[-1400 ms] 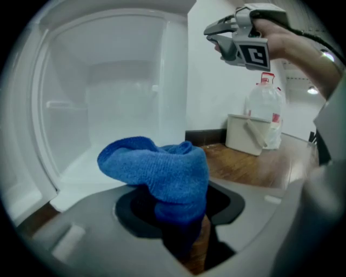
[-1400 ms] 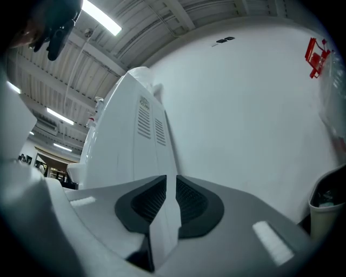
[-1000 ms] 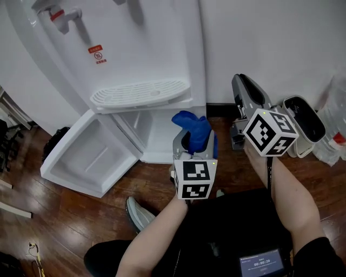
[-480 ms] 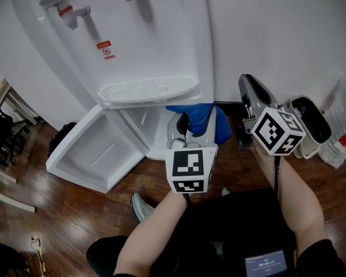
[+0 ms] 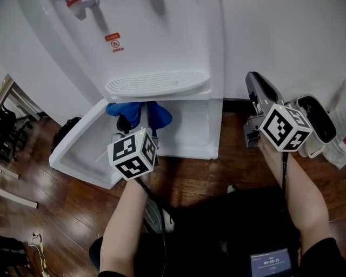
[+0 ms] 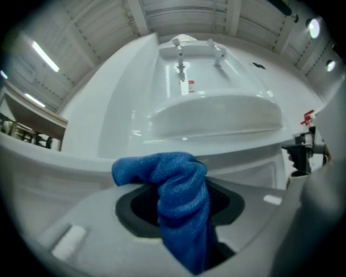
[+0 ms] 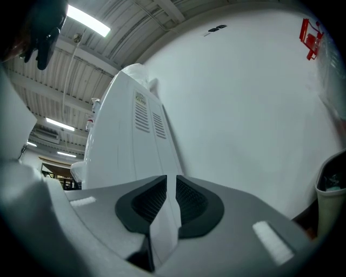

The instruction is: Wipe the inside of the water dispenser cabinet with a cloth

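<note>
Blue cloth [image 5: 136, 111], white water dispenser [image 5: 162, 48], black-and-white patterned marker cube [image 5: 132, 157], reddish-brown wood-grain floor [image 5: 211, 176].

The water dispenser [image 5: 162, 32] runs off the top edge of the head view, its taps [image 5: 89, 6] cropped to stubs. The print on its red warning label [image 5: 113, 40] is too small to read. Below the dispenser's drip tray [image 5: 157, 84], a blue cloth [image 5: 135, 112] covers the jaw tips of the left gripper [image 6: 181, 208] and part of the cabinet mouth. Left of the dispenser's open door [image 5: 81, 157], a black object [image 5: 66, 132] sits partly hidden behind it. In front of the dispenser, a small screen [image 5: 271, 263] is cut by the bottom edge, its digits illegible.
</note>
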